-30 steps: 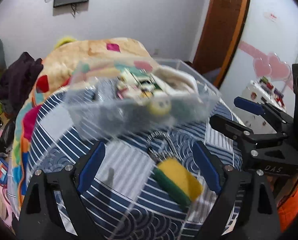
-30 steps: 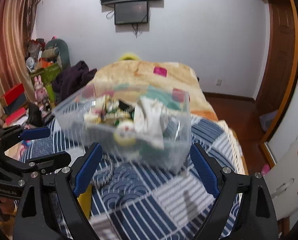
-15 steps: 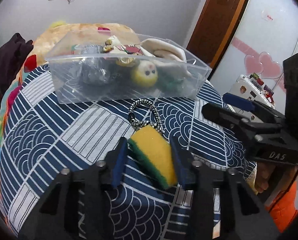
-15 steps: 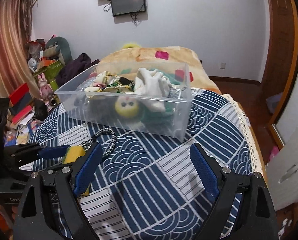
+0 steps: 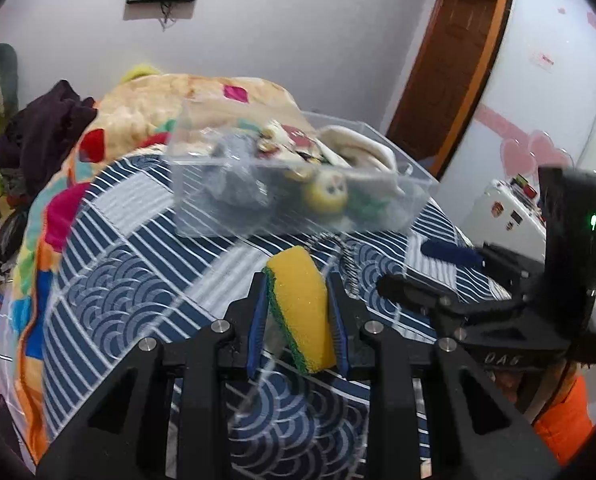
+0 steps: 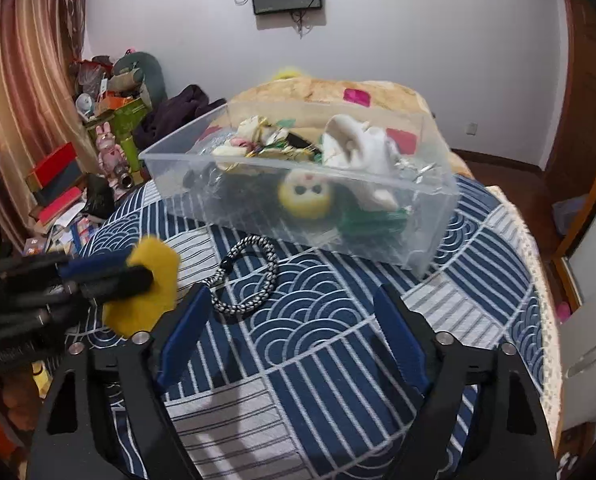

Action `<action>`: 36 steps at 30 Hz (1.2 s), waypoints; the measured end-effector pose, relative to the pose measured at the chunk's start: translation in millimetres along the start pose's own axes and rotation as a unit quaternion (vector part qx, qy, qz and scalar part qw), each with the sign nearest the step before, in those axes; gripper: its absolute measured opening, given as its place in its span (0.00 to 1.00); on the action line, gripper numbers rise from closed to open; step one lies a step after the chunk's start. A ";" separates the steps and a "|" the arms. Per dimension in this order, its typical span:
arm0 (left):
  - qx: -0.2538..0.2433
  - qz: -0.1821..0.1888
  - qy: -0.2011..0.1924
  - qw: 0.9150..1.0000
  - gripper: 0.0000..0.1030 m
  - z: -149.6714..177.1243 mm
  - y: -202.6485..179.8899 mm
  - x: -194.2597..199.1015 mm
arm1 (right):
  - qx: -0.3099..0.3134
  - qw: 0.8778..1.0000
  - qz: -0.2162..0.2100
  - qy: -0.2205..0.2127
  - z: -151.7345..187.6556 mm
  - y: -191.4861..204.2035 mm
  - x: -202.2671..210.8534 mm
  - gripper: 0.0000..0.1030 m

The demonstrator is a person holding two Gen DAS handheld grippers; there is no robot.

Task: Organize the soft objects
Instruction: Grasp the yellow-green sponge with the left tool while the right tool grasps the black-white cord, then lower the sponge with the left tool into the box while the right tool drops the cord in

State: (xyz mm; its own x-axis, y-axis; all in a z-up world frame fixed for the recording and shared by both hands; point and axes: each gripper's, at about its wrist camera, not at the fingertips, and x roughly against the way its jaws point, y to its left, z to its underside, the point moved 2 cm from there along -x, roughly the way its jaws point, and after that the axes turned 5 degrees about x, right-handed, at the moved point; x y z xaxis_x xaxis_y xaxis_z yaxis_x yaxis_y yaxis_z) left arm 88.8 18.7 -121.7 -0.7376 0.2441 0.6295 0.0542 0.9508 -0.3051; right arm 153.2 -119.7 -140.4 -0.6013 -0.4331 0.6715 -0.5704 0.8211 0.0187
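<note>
Up off the bed comes the sponge (image 5: 300, 312), squeezed tight in my left tongs (image 5: 298, 320).
Before, it lay on the blanket (image 5: 138, 280); now it sits low in the middle of the left picture. I should keep my squeeze soft and carry it over the box (image 5: 298, 188). My right tongs (image 6: 294, 336) are wide open, holding nothing. Only the right picture shows the whole rope loop (image 6: 250, 276) below the box.

Porous foam sponge (image 5: 302, 300); glossy clear-plastic bin (image 6: 434, 216).
</note>
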 end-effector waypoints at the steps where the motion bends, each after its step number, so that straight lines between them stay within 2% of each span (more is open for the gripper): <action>1: 0.001 -0.003 -0.002 1.000 0.28 -1.5 2.8 1.0 | 0.001 1.000 -0.004 0.004 0.1 1.3 -1.9 0.75; 6: 0.024 -0.010 -0.010 1.000 0.28 -9.2 20.4 3.1 | 0.013 0.999 -0.026 0.025 0.1 11.5 -14.5 0.71; 12: 0.023 -0.012 -0.010 1.000 0.28 -3.8 21.2 2.2 | 0.004 0.997 -0.043 0.058 -1.2 14.6 -35.5 0.44; 15: 0.014 -0.014 -0.010 1.000 0.28 -2.3 16.2 -0.5 | 0.006 0.998 -0.031 0.059 -1.1 14.3 -38.1 0.31; 22: 0.010 -0.014 -0.013 1.000 0.28 -3.8 11.4 -3.1 | 0.011 0.999 -0.030 0.041 0.8 15.7 -32.3 0.15; 32: 0.007 -0.017 -0.042 0.999 0.28 -21.1 8.4 9.4 | 0.010 1.000 -0.022 -0.003 -6.7 6.8 -11.8 0.09; 33: 0.005 -0.017 -0.047 0.999 0.28 -24.5 7.7 11.6 | 0.010 1.000 -0.022 -0.009 -7.1 5.7 -9.0 0.02; 36: 0.002 -0.017 -0.061 0.998 0.28 -34.1 5.4 16.7 | 0.008 0.999 -0.021 -0.028 -11.2 2.6 3.1 0.02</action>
State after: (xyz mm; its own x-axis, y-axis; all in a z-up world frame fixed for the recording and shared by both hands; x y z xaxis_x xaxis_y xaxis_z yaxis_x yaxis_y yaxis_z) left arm 99.8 34.4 -88.5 -0.8156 0.1867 0.5476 0.0258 0.9573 -0.2880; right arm 156.1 -114.8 -129.9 -0.6068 -0.4870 0.6281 -0.6040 0.7963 0.0338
